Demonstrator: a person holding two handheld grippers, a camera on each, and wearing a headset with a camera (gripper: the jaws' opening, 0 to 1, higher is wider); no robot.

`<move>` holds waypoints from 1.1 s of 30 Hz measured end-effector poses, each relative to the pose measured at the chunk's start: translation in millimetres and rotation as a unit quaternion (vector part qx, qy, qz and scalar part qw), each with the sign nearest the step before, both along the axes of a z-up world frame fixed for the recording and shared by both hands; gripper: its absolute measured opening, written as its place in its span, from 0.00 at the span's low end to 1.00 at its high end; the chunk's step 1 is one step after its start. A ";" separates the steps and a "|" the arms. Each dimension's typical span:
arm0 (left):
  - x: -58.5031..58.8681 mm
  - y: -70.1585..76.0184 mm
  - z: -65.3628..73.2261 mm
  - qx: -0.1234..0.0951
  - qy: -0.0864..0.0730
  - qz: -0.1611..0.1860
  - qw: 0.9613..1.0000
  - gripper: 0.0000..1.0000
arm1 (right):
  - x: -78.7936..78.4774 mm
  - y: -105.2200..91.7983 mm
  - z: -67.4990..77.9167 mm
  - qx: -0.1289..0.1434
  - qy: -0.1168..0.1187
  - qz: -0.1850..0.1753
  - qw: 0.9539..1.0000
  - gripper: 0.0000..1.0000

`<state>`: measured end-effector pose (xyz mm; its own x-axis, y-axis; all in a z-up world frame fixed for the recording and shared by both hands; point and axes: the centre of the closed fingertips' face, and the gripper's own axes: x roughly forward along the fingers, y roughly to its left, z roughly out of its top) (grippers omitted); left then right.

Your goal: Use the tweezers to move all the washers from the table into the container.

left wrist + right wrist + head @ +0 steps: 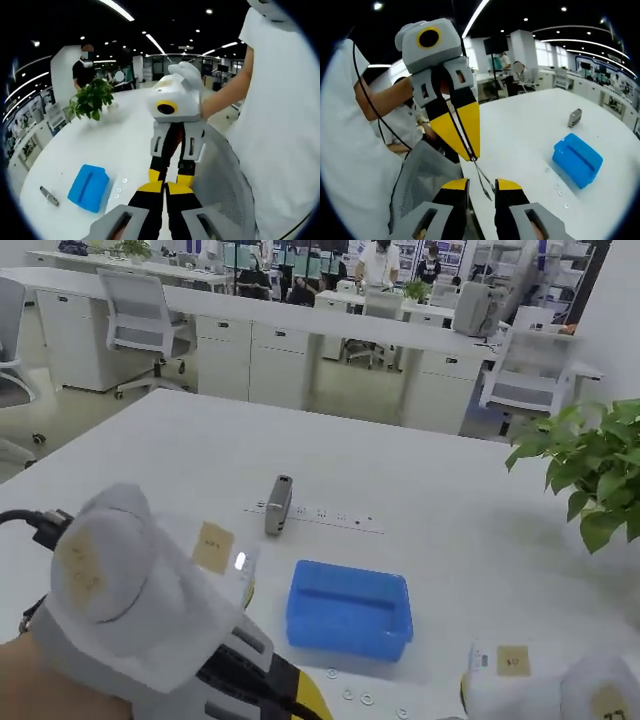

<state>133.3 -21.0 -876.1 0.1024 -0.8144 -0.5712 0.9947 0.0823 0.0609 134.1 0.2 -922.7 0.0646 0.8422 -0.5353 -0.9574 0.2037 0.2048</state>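
Office desks and swivel chairs stand behind one broad white surface point(450, 530). On it sit one blue container point(345, 632), one small gray block point(277, 504) farther off, and one leafy plant point(595, 470) at the far right edge. I count four washers point(347, 693), small pale rings in a loose row on the surface just beside the container's near side, all outside it. The right gripper view shows the same four near the container.

The two tongs meet tip to tip off the near edge of the surface, well apart from the washers. In the right gripper view, the left tongs point(469, 150) come down from above with their yellow fingers pressed together on the single pair of tweezers point(479, 171), whose thin metal legs stick out below the tips. The right tongs point(482, 186) stand a narrow gap apart, and the tweezers run between their yellow tips; I cannot tell whether either tip touches them.
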 end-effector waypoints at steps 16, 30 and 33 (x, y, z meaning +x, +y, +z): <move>-0.7 -0.2 5.3 -0.011 0.005 0.000 1.000 0.00 | -1.5 10.8 -1.1 -0.005 -0.011 0.033 0.999 0.05; 36.7 25.2 -8.3 -0.138 0.011 0.241 0.960 0.28 | 32.9 14.0 -12.6 -0.008 -0.014 -0.001 1.000 0.00; 35.7 40.7 -19.1 -0.144 0.020 0.312 0.939 0.39 | 46.6 12.6 -13.2 -0.005 -0.011 -0.016 1.000 0.00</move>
<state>169.1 19.6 -895.3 0.5942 -0.7239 -0.3506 0.7481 0.6575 -0.0896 180.7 12.8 -935.9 0.1028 0.8342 -0.5418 -0.9546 0.2359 0.1821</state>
